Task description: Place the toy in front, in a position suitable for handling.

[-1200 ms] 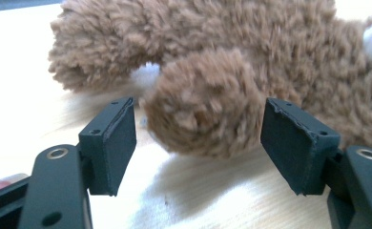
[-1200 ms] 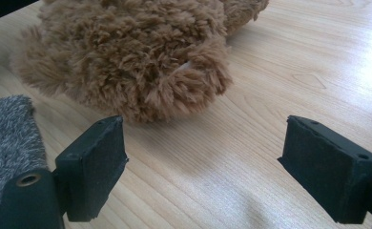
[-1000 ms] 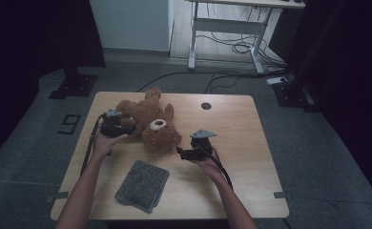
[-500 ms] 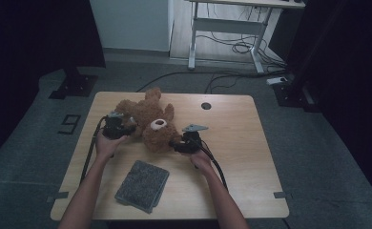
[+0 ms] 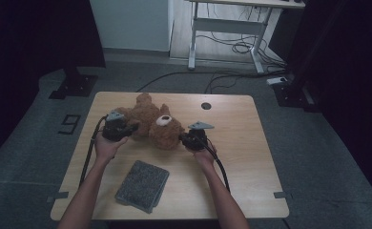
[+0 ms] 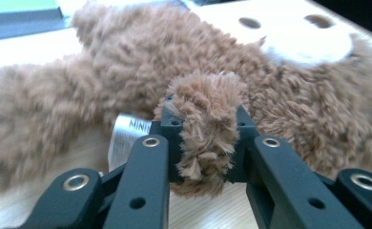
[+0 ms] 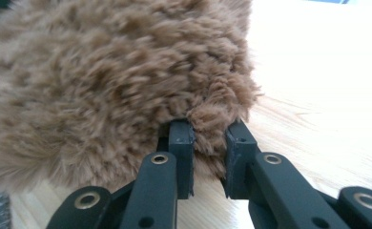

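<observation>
Teddy bear (image 5: 153,125): brown shaggy plush, white muzzle, on table (image 5: 251,157).

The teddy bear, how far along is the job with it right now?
Done: both grips are made. The left hand-held gripper has just closed on a limb of the teddy bear, and the right hand-held gripper has just closed on a tuft of its fur. In hand: the bear, lying on the table. Left, probably: lifting or moving it; the grey pad lies untouched.
</observation>
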A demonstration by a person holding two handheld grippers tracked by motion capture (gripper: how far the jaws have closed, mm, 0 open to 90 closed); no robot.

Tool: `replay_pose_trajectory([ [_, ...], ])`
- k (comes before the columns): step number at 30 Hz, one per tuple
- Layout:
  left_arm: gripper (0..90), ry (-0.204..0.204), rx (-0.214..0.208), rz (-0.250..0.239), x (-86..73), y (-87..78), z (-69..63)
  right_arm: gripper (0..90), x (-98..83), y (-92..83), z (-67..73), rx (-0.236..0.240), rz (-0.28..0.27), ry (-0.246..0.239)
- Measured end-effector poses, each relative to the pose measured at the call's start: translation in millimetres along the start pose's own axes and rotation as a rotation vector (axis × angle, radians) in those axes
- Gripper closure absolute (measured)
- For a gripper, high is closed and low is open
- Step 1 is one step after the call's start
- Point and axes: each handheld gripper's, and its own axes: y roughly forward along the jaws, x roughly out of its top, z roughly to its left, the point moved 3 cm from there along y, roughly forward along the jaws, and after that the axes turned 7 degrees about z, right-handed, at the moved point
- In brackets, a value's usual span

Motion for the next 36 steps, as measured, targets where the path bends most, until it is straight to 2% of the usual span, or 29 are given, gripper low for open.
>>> replay_pose_trajectory([
  [4, 75.0, 0.040, -0.017, -0.035, 9.3, -10.6, -20.7, 78.5, 0.6, -6.9, -5.0, -0.016, -0.007, -0.001],
  [10, 75.5, 0.081, -0.045, -0.057, 19.1, -16.5, -50.6, 79.5, 4.3, -27.2, -17.2, -0.049, -0.044, 0.018],
  [21, 76.5, 0.166, -0.069, -0.083, 44.4, -21.2, -99.3, 80.3, -0.3, -40.0, -36.5, -0.070, -0.058, 0.068],
  [29, 76.6, 0.190, -0.094, -0.087, 51.4, -19.2, -118.6, 80.5, -2.9, -53.9, -46.3, -0.091, -0.083, 0.078],
  [36, 76.7, 0.215, -0.119, -0.079, 63.5, -8.9, -140.7, 80.6, -2.2, -63.5, -62.5, -0.119, -0.088, 0.100],
])
